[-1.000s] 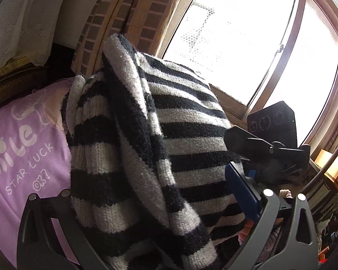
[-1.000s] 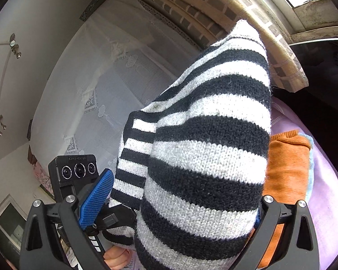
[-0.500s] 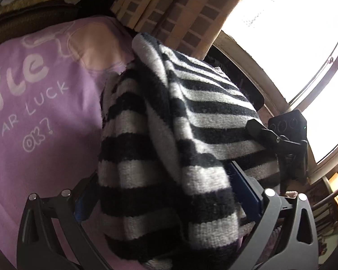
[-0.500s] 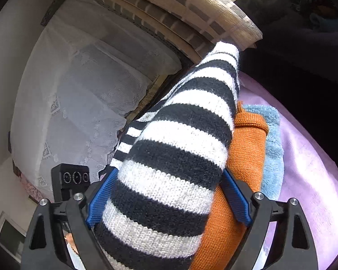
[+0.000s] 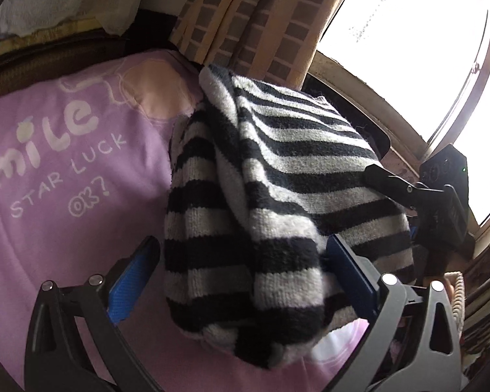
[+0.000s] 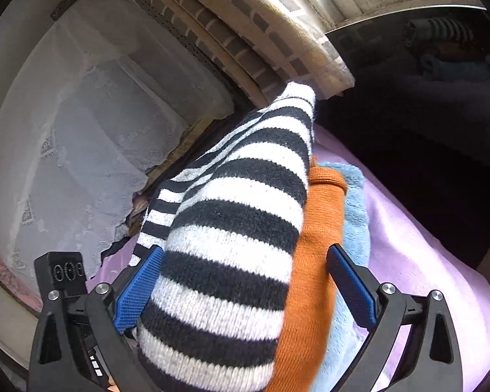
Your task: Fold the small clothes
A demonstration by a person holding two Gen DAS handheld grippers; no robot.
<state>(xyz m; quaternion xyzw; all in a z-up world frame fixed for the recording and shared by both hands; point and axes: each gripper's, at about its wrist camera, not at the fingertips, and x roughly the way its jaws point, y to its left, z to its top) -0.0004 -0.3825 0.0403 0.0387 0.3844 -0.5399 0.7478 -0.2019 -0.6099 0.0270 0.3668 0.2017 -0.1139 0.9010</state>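
A folded black-and-white striped knit garment (image 5: 261, 202) lies between the wide-apart fingers of my left gripper (image 5: 241, 277), over the purple bedspread (image 5: 65, 163). In the right wrist view the same striped garment (image 6: 232, 238) rests on a folded orange knit (image 6: 317, 254) and a light blue fleece (image 6: 356, 202). My right gripper (image 6: 245, 287) is open, its blue pads (image 6: 352, 284) wide on either side of the stack. The right gripper's body (image 5: 441, 202) shows behind the garment in the left wrist view.
The purple bedspread (image 6: 424, 245) carries white lettering (image 5: 58, 150). A checked curtain (image 5: 245, 16) and a bright window (image 5: 408, 49) stand behind. A white lace curtain (image 6: 81, 130) hangs at the left of the right wrist view. A dark ledge (image 6: 424, 98) runs beside the bed.
Both grippers have lowered the striped garment from up in the air onto the stack on the bed. The fingers of both have opened and the garment now rests free.
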